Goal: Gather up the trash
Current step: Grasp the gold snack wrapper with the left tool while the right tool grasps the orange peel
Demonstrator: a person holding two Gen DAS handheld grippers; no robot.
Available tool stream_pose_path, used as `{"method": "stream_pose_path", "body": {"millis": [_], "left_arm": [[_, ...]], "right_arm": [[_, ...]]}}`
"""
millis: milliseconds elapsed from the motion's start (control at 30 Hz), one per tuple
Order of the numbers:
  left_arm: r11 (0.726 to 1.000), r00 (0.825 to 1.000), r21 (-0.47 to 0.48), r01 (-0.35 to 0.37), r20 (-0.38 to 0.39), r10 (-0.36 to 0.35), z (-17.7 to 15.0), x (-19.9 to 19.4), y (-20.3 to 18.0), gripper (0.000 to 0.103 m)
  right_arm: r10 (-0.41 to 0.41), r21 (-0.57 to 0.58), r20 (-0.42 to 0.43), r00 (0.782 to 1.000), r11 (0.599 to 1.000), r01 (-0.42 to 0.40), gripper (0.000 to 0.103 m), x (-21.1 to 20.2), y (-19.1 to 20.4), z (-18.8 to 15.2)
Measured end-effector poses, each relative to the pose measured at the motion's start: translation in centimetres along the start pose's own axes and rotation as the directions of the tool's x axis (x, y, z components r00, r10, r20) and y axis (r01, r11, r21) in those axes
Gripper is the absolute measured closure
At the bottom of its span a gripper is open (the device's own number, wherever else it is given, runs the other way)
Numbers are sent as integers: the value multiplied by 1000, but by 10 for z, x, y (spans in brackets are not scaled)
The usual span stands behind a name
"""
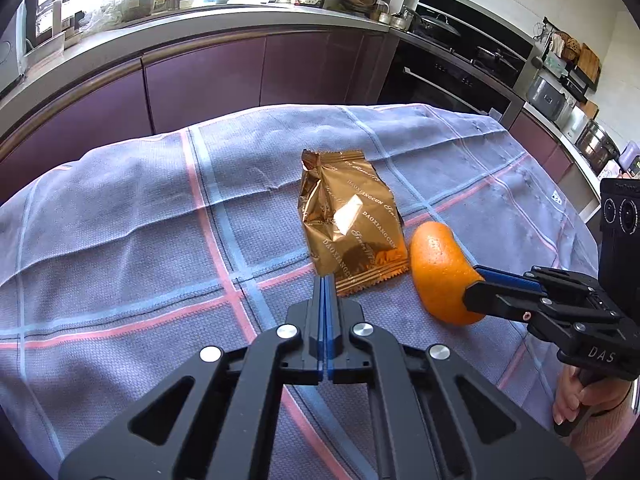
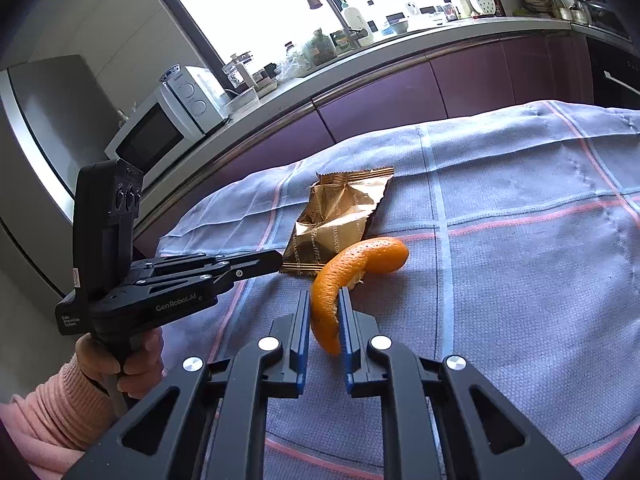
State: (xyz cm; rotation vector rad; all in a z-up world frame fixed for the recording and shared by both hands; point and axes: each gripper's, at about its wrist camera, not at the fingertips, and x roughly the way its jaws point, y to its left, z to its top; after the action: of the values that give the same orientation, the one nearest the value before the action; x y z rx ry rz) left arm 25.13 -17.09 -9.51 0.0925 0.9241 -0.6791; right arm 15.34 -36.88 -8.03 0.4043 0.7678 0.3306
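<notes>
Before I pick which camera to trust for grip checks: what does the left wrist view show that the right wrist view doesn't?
Left wrist only: the left gripper shut on the gold wrapper's corner, and the oven.
Right wrist only: the peel's curled edge between the right gripper's fingers, and the microwave.
Both: wrapper, orange peel, checked cloth.

Home kitchen, purple cabinets (image 1: 200, 76), built-in oven (image 1: 448, 76), microwave (image 2: 154, 140), sink tap (image 2: 320, 0)
</notes>
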Motion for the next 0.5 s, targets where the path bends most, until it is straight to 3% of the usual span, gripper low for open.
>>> {"method": "stream_pose_path", "body": {"millis": [167,367,500], "left_arm": [[1000,1000,12,13,2,-13,-2,-7,-2,101],[1000,1000,-13,-24,-2,24,19,9,7,76],[999,1000,-30,-13,-24,13,33,27,12,73]], "right_arm": [[-3,5,8,1000,1000,3,92,-5,-2,0],[8,17,13,1000,1000,-8,92,-6,-6,-1],[17,21,14,1000,1000,-17,92,-5,-8,-1]]}}
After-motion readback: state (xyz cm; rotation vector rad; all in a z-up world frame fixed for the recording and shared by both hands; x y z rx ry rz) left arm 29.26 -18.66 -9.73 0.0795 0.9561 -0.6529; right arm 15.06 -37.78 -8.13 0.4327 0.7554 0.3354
